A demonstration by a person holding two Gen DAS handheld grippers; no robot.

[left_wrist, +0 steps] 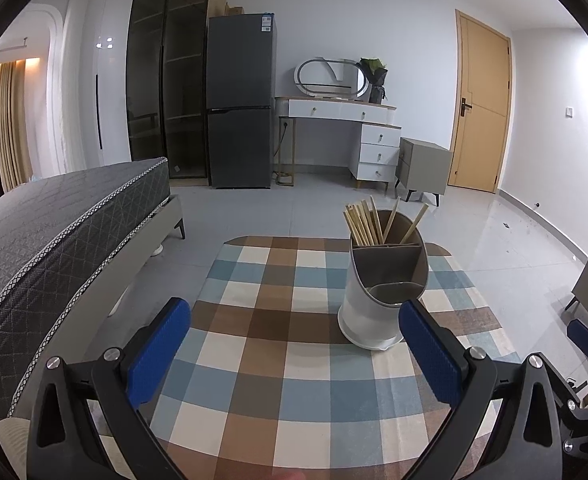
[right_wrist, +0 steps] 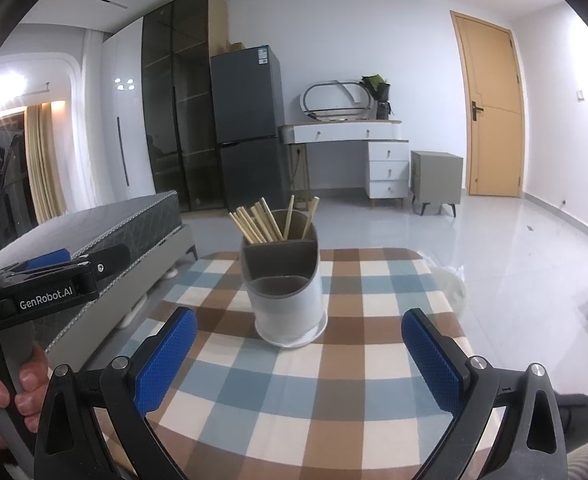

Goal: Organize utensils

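With every chopstick (right_wrist: 260, 220) seemingly standing in the holder's (right_wrist: 288, 292) far compartment, both the left gripper (left_wrist: 294, 350) and right gripper (right_wrist: 298, 354) hover near, fingers apart and empty, so sorting looks finished and retreat remains.

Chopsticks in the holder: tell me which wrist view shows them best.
The right wrist view. There the chopsticks stand near the middle of the picture, fanned out above the holder, unobstructed. The left wrist view shows the same chopsticks off to the right, bunched closer together, with the left tool's right pad overlapping the holder's base.
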